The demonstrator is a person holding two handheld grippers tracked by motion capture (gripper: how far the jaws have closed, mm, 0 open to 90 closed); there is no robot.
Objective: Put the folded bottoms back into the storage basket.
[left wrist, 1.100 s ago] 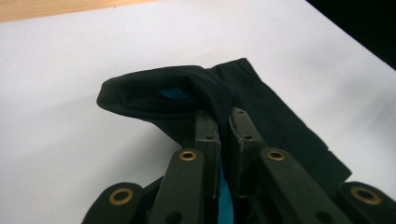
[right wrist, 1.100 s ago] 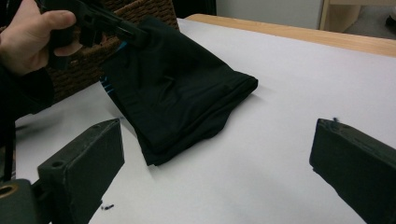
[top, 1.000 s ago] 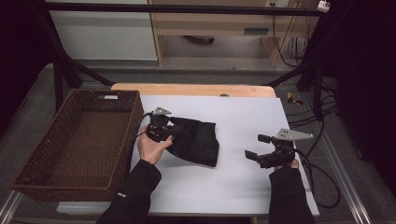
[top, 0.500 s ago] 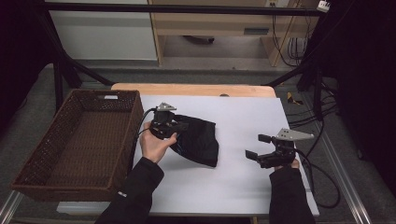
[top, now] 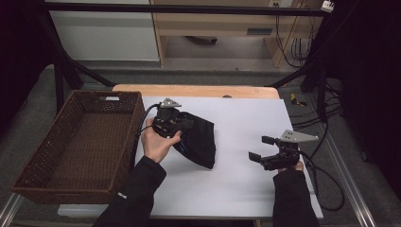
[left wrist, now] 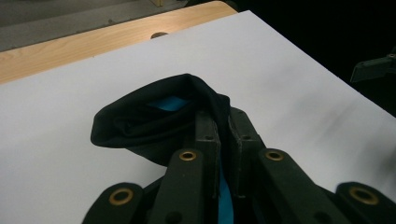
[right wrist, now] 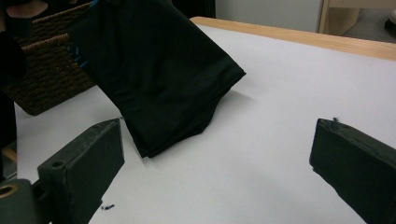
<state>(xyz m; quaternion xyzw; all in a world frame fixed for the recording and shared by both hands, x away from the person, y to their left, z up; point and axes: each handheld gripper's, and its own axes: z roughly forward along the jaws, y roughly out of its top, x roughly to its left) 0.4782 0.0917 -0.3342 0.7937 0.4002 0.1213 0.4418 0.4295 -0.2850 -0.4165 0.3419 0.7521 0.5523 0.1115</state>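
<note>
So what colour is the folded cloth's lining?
Bright blue inside the black cloth, clearest in the left gripper view.

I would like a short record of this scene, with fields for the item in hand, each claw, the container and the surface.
item in hand: folded black cloth with some blue inside
cloth position: one edge raised, lower end resting on the sheet
left claw: shut on the cloth edge
right claw: open, holding nothing, apart from the cloth
container: brown wicker basket at the table's left side, nothing visible inside
surface: white sheet over a wooden tabletop
</note>
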